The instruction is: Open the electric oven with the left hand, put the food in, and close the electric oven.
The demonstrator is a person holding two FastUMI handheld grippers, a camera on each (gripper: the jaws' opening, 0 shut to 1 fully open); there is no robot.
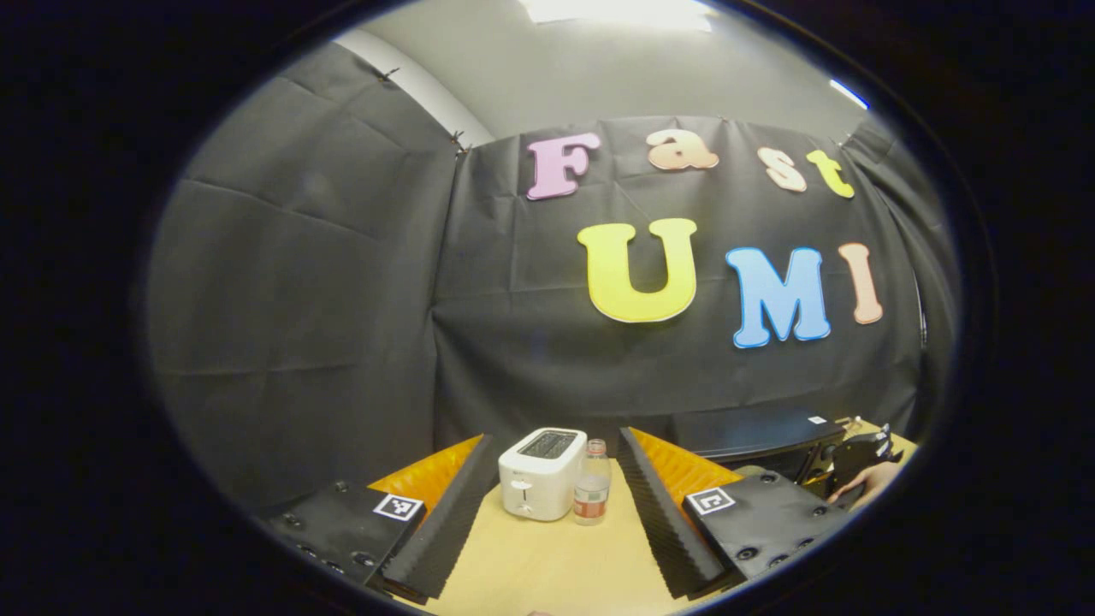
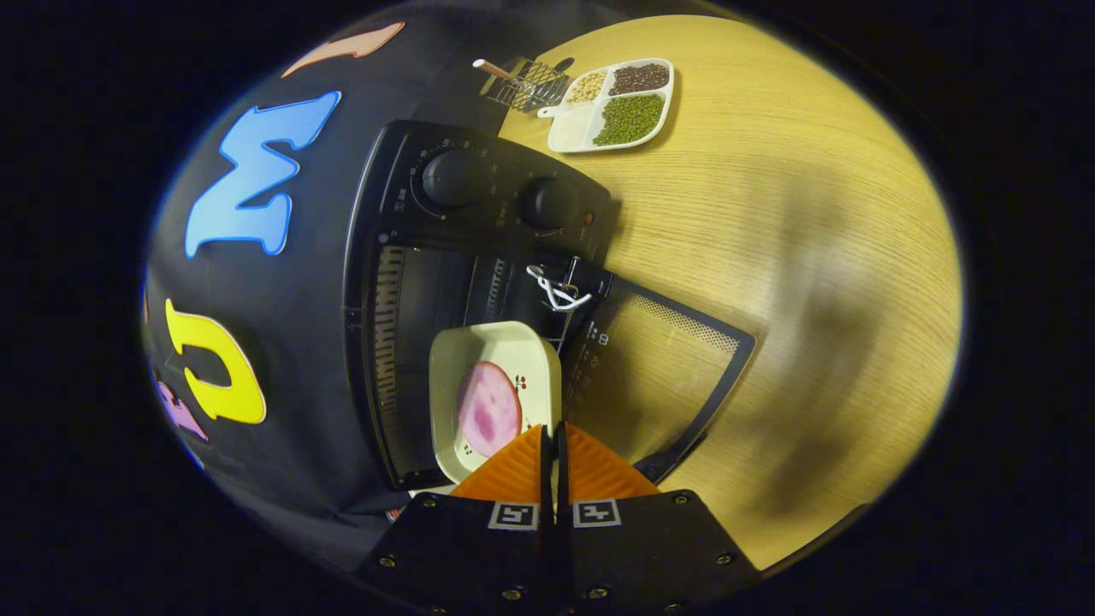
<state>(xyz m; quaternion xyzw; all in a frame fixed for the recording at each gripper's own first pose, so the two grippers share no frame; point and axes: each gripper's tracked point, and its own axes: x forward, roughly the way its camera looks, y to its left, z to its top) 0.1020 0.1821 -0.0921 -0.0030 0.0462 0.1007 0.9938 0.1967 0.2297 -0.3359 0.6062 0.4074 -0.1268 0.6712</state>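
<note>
In the right gripper view the black electric oven has its glass door folded down open onto the wooden table. My right gripper is shut on the rim of a cream square plate that carries a pink slice of food. The plate hangs at the oven's open mouth; how far in it is I cannot tell. In the left gripper view my left gripper is open and holds nothing, facing the wall away from the oven, whose top shows at the right.
A white toaster and a small bottle stand ahead of the left gripper. A hand shows beside the oven. Beyond the oven lie a divided tray of beans and a wire utensil with a wooden handle.
</note>
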